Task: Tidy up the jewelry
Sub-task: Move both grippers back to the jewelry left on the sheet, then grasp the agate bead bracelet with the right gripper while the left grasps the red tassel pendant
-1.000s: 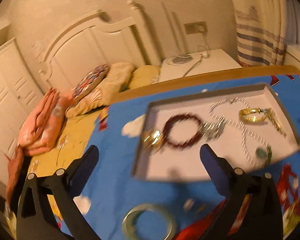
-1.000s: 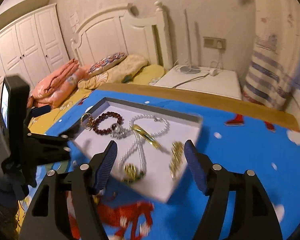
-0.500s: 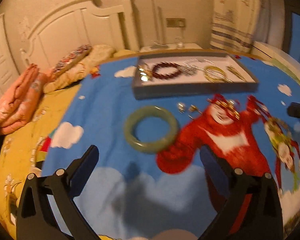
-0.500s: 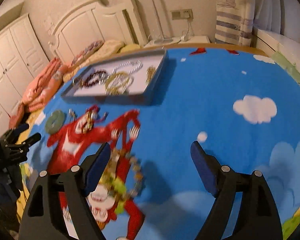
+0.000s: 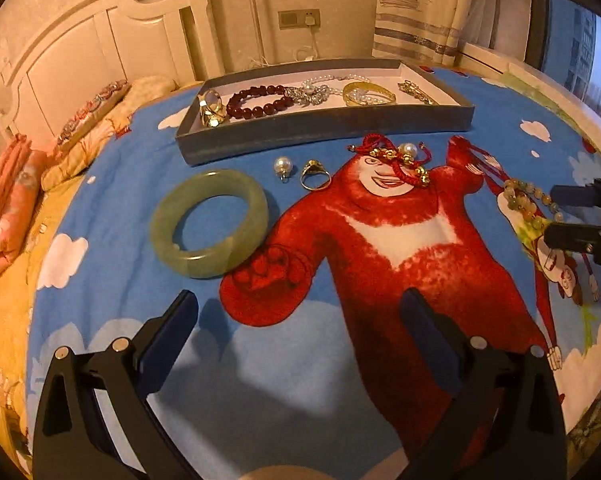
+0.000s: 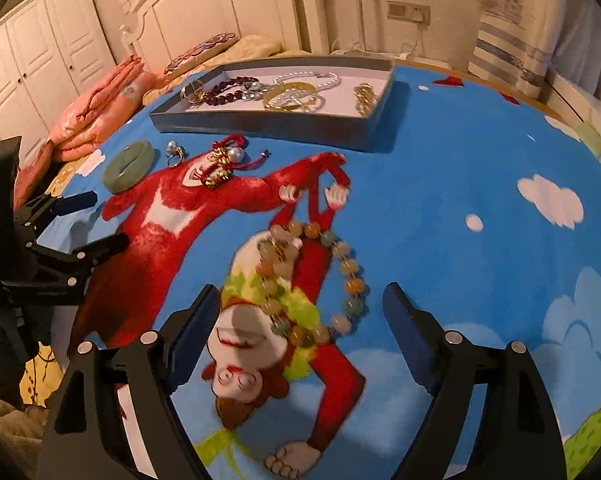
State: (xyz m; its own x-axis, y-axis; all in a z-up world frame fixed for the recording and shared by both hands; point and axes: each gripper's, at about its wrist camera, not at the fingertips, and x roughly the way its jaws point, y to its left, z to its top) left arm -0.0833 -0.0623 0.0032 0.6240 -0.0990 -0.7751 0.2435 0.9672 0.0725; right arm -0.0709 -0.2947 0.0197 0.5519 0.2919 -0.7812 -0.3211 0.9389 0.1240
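Change since earlier frame: both wrist views now steadier; our right gripper [image 6: 296, 312] sits just short of the bead necklace [image 6: 312, 276].
Claws: left gripper [image 5: 300, 320] and right both spread, empty.
Location: necklace well in front of the tray [image 6: 376, 128], on the blanket.
Risk: we judge a pinch may catch one strand; beads slip or drag.

Blue blanket [image 5: 112, 216], white clouds, big red cartoon bear print. Pale green bangle [image 5: 209, 223] at 9 o'clock. Grey tray [image 5: 324, 130], white inside, at 12: dark red beads [image 5: 256, 101], gold bangle [image 5: 368, 93]. Pastel bead necklace [image 6: 312, 280].
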